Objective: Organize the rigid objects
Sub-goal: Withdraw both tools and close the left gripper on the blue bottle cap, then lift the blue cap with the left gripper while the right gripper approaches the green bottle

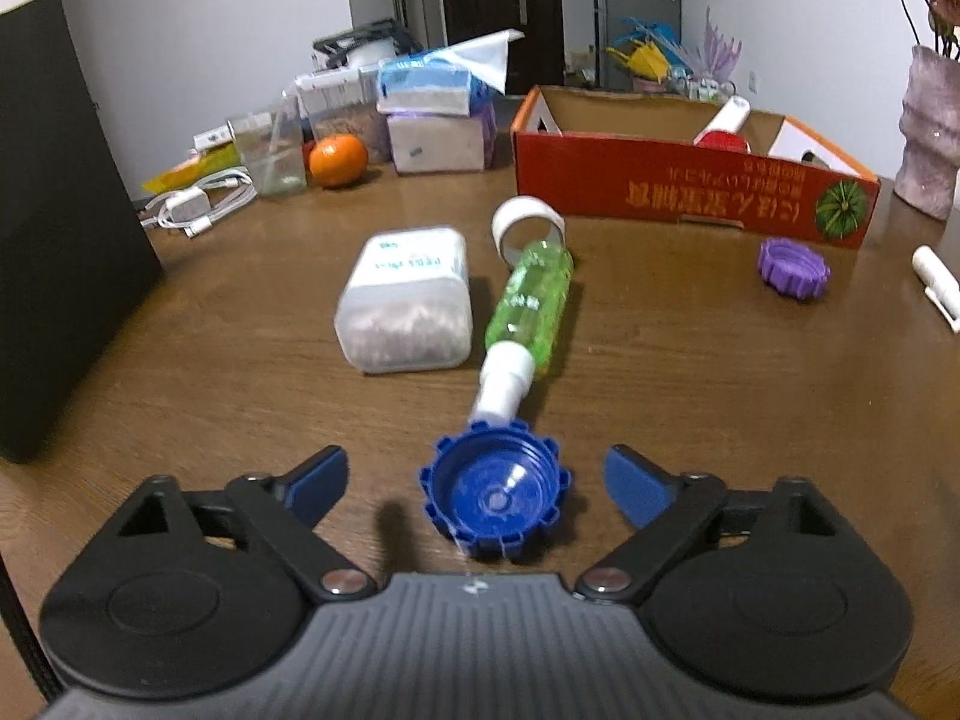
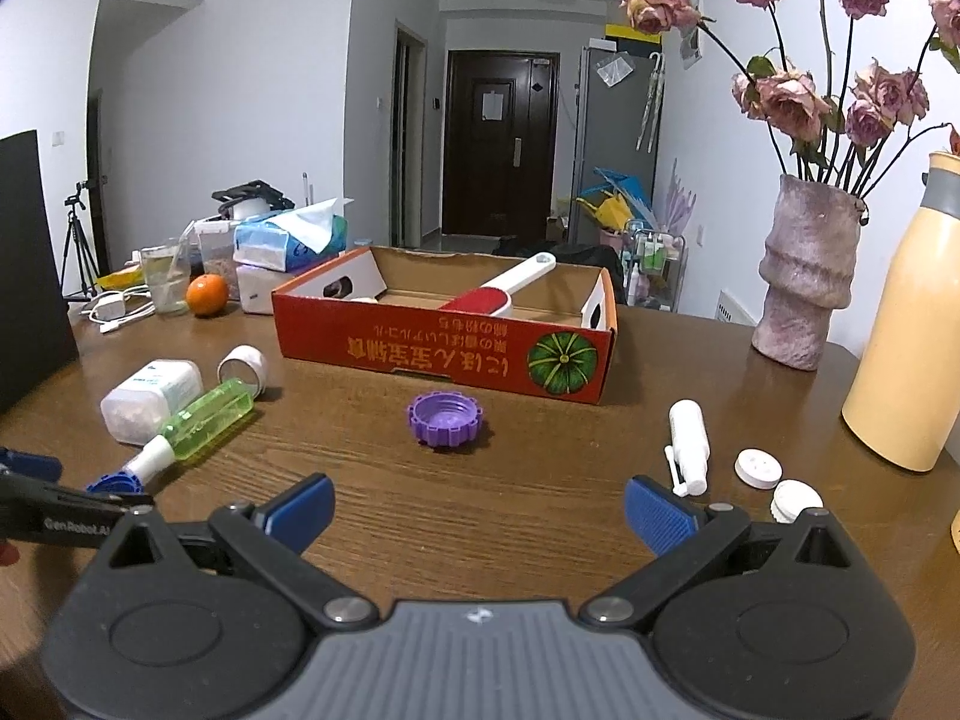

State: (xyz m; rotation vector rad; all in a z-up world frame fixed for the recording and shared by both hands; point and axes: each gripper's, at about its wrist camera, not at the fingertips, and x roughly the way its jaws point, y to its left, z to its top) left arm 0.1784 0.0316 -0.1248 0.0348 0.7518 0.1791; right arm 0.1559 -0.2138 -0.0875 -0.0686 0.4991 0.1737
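Blue ridged plastic cap (image 1: 495, 493), open side up on the wooden counter (image 1: 240, 396), is framed between the spread jaws of the left gripper (image 1: 477, 483). Light and stiff, it is best pinched across its notched rim. The right gripper (image 2: 477, 513) is held spread, empty.

Blue ridged cap (image 1: 495, 495), hollow side up, near front edge of brown wood-grain table (image 1: 690, 372). Translucent green bottle (image 1: 534, 300), white nozzle. Purple cap (image 2: 444, 419). Red cardboard box (image 2: 444, 348): yellow upside-down lettering, green striped pumpkin print. Orange fruit (image 2: 207, 294). Mottled pink vase (image 2: 804, 282). Cream-yellow flask (image 2: 912, 336), grey band. Gripper pads (image 2: 657, 513) blue.
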